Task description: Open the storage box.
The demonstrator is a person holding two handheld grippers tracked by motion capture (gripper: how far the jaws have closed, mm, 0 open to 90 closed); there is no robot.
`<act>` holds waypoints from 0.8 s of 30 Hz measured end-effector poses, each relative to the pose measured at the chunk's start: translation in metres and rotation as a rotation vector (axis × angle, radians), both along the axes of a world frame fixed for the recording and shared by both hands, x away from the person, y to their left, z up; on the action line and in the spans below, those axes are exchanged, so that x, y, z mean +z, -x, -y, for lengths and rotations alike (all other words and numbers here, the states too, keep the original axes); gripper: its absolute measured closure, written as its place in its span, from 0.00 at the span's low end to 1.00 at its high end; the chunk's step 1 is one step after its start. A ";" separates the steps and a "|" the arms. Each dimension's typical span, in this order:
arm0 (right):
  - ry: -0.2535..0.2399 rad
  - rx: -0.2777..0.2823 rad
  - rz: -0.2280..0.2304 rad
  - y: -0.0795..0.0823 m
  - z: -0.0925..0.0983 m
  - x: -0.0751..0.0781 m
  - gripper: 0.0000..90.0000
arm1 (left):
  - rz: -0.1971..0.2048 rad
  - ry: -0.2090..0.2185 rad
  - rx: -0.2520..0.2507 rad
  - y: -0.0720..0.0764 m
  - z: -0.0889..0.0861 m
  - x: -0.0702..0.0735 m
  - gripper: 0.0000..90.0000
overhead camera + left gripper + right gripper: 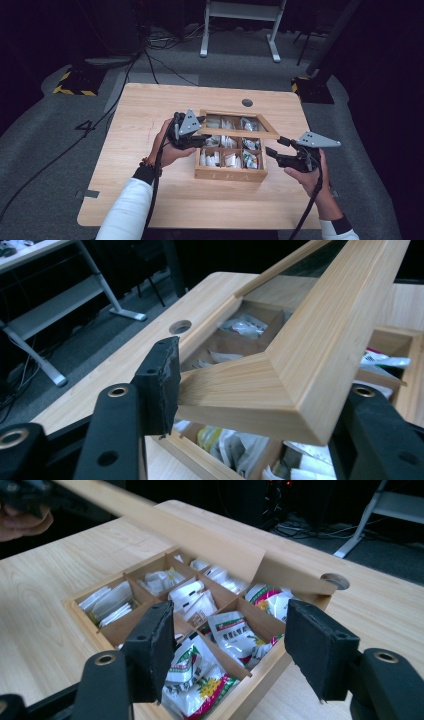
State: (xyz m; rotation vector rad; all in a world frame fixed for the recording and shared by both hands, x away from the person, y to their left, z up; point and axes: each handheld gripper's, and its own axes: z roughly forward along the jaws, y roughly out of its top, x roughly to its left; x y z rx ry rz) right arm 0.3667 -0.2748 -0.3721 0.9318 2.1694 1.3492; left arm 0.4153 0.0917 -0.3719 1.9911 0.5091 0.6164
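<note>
Dark lab or studio: floor cables [165, 40], hazard-taped stand bases [75, 82], grey carpet [45, 145].

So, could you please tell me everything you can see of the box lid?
The lid is a light wooden frame with mitred corners, its middle apparently a clear pane. It stands half raised, tilted over the box, joined along the far edge. The left claw holds its front corner, one pad against the frame's side. Below it lie compartments of sachets.

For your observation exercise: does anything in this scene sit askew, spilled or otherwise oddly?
Nothing is spilled or damaged. The one oddity is the wooden lid of the tea box: it hangs half raised and tilted over the sachet compartments, its corner between the jaws of the left gripper. The sachets lie loosely jumbled, though all inside.
</note>
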 end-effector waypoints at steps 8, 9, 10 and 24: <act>0.064 0.056 -0.040 0.000 -0.011 -0.016 0.45 | -0.007 0.034 0.004 -0.012 -0.001 0.007 0.57; 0.072 0.065 -0.047 0.000 -0.013 -0.018 0.46 | -0.010 0.037 0.001 -0.013 -0.001 0.008 0.57; 0.081 0.071 -0.054 -0.001 -0.015 -0.021 0.46 | -0.013 0.036 -0.002 -0.015 -0.001 0.009 0.57; 0.150 0.124 -0.161 -0.018 -0.044 -0.051 0.46 | -0.032 0.129 0.012 -0.047 -0.003 0.026 0.56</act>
